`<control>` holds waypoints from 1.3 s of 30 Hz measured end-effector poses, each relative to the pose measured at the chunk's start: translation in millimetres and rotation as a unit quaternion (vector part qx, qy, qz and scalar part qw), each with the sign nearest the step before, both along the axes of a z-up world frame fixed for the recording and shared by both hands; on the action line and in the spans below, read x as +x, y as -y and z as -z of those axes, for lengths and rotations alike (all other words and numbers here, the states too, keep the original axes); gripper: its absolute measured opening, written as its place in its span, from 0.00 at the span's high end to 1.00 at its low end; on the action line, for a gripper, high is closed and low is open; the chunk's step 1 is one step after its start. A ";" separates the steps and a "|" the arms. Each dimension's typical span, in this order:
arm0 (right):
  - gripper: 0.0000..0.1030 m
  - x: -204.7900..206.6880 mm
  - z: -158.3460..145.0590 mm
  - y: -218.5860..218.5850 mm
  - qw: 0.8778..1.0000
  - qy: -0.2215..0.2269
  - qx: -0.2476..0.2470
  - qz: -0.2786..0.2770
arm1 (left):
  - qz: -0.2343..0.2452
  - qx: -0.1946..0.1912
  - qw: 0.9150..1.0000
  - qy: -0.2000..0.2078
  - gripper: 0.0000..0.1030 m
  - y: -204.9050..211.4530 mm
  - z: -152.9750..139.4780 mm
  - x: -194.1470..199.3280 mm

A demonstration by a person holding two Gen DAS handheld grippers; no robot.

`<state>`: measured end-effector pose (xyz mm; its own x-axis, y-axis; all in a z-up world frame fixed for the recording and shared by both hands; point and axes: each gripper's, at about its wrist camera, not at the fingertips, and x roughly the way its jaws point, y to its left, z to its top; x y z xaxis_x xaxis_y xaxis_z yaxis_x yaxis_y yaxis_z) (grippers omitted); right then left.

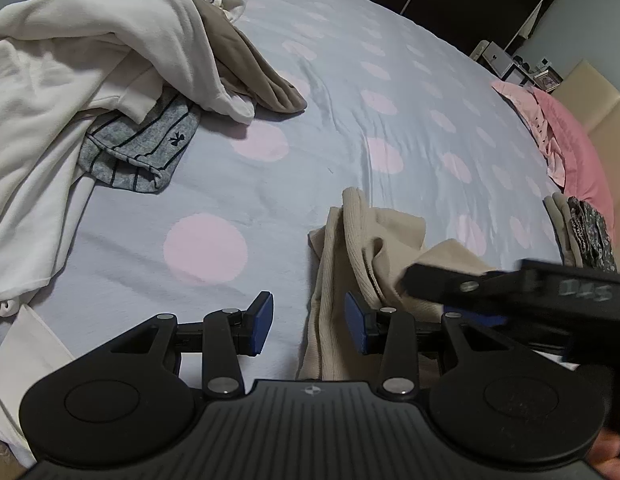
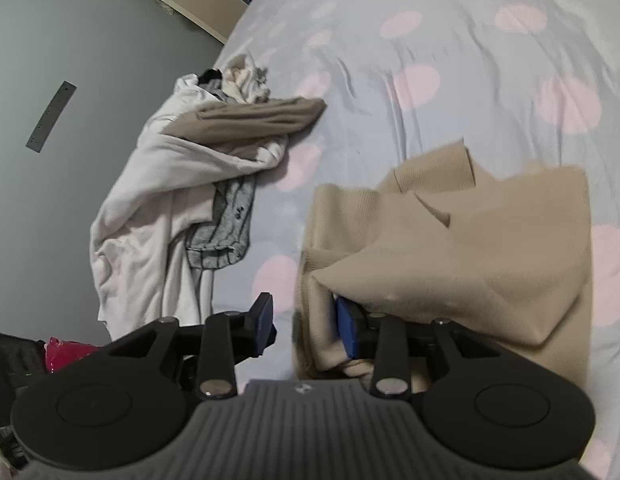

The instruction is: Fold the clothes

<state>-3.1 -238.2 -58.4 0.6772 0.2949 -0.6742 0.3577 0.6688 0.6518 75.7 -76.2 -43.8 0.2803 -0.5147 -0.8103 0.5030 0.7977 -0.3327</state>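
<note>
Working the beige ribbed knit top (image 2: 450,240) lying half-folded on the dotted bed sheet (image 1: 330,92), I have my left tool (image 1: 309,324) and right tool (image 2: 302,326) both parted, gripping nothing — it looks soft, light, floppy, best pinched at a corner or hem.

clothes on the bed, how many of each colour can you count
white or cream garments: 1 heap, the count within it unclear
brown garment: 1
grey striped garment: 1
beige ribbed garment: 1
folded pieces by the pink pillow: 2
total: at least 6
</note>
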 end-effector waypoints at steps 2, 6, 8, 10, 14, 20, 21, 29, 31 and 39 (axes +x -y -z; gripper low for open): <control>0.57 -6.8 -10.3 3.9 1.000 0.007 0.002 0.003 | 0.003 -0.002 1.000 0.001 0.65 -0.3 -1.3 -1.5; 0.51 -28.0 -37.1 17.4 0.999 0.042 -0.011 0.014 | 0.011 -0.006 1.000 0.002 0.64 -0.6 -3.9 -5.7; 0.50 -41.1 -47.4 26.0 0.998 0.050 -0.032 0.022 | 0.014 -0.006 1.000 -0.002 0.64 -0.7 -3.6 -8.0; 0.49 -54.7 -50.1 34.5 0.997 0.043 -0.056 0.031 | 0.017 -0.007 1.000 -0.006 0.64 -0.8 -3.4 -10.2; 0.54 -73.7 -34.6 41.4 0.997 0.014 -0.072 0.026 | 0.026 -0.015 0.999 -0.015 0.64 2.0 -4.1 -16.2; 0.72 -85.0 6.0 17.7 0.996 -0.007 -0.090 -0.019 | 0.041 -0.016 0.999 -0.016 0.62 8.1 -6.1 -27.5; 0.73 -85.7 12.4 12.7 0.995 -0.010 -0.092 -0.028 | 0.042 -0.015 0.999 -0.017 0.62 8.4 -5.9 -29.0; 0.72 -100.0 41.0 -26.1 0.984 -0.055 -0.112 -0.129 | 0.060 0.007 0.998 -0.029 0.58 5.2 4.6 -41.1; 0.72 -104.0 43.7 -25.5 0.982 -0.065 -0.112 -0.139 | 0.066 0.013 0.997 -0.028 0.58 5.6 7.5 -43.1; 0.71 -122.4 16.4 14.3 0.987 -0.034 -0.142 -0.073 | 0.113 0.013 0.993 0.039 0.56 28.1 -3.9 -48.7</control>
<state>-125.6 -252.5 -74.8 0.5924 0.1779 -0.7858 0.2807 0.8686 0.4083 27.0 -104.3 -39.9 0.2225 -0.5511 -0.8042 0.6937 0.6691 -0.2665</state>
